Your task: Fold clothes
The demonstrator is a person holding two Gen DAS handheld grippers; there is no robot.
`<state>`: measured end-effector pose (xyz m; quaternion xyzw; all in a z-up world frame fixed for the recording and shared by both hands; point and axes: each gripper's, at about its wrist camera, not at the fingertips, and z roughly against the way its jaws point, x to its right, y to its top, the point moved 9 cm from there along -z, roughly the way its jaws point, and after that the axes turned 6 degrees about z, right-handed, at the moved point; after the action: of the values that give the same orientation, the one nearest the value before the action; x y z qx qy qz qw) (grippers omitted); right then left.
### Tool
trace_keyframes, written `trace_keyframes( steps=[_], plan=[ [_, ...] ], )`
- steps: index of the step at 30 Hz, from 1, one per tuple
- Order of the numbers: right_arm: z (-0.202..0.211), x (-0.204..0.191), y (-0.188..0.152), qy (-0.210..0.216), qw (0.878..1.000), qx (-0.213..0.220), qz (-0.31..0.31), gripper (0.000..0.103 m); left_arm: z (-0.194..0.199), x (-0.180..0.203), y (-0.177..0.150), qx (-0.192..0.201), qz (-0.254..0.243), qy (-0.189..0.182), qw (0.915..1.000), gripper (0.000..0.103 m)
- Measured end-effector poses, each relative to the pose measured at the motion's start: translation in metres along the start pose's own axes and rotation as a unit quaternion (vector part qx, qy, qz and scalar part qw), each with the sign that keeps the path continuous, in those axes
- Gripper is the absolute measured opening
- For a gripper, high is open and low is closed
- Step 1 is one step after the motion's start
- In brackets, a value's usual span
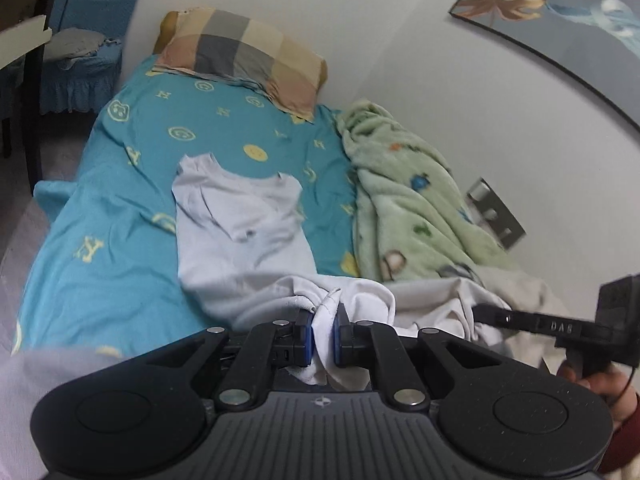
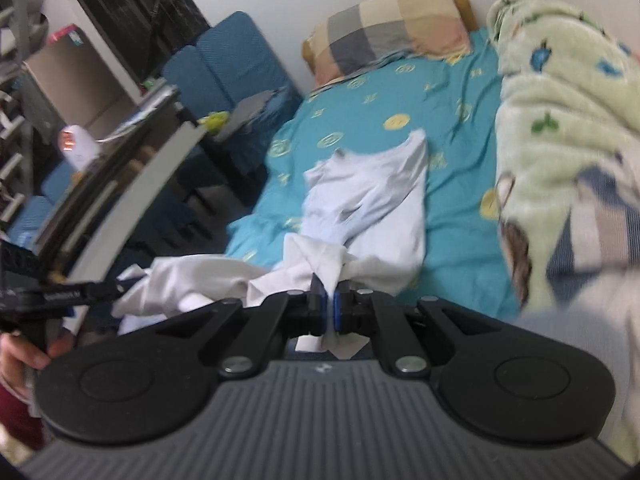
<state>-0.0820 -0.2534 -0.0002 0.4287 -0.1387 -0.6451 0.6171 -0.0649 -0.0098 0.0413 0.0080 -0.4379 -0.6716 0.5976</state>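
Note:
A white shirt (image 1: 244, 236) lies lengthwise on the teal bed sheet (image 1: 120, 240), its near hem bunched and lifted. My left gripper (image 1: 323, 320) is shut on the near hem's left part, white cloth pinched between the blue pads. My right gripper (image 2: 330, 308) is shut on the same shirt (image 2: 376, 208) at another point of the near hem. The right gripper also shows at the right in the left wrist view (image 1: 480, 314), and the left gripper shows at the left in the right wrist view (image 2: 120, 289). Cloth sags between the two grips.
A checked pillow (image 1: 244, 56) lies at the bed's head. A green fleece blanket (image 1: 404, 208) is heaped along the wall side. A dark table (image 2: 132, 168) and blue chairs (image 2: 224, 68) stand left of the bed. A wall socket (image 1: 496, 212) is by the blanket.

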Motion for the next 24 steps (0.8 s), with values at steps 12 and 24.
trace_keyframes(
  steps=[12, 24],
  plan=[
    [-0.155, 0.068, 0.084, -0.035, 0.998, 0.028, -0.036, 0.007, -0.140, -0.069, 0.111, 0.069, 0.019, 0.053, 0.9960, 0.010],
    [-0.295, 0.112, 0.085, -0.066, 0.998, 0.007, 0.016, 0.008, -0.274, -0.152, 0.123, 0.046, 0.004, 0.132, 0.9902, 0.011]
  ],
)
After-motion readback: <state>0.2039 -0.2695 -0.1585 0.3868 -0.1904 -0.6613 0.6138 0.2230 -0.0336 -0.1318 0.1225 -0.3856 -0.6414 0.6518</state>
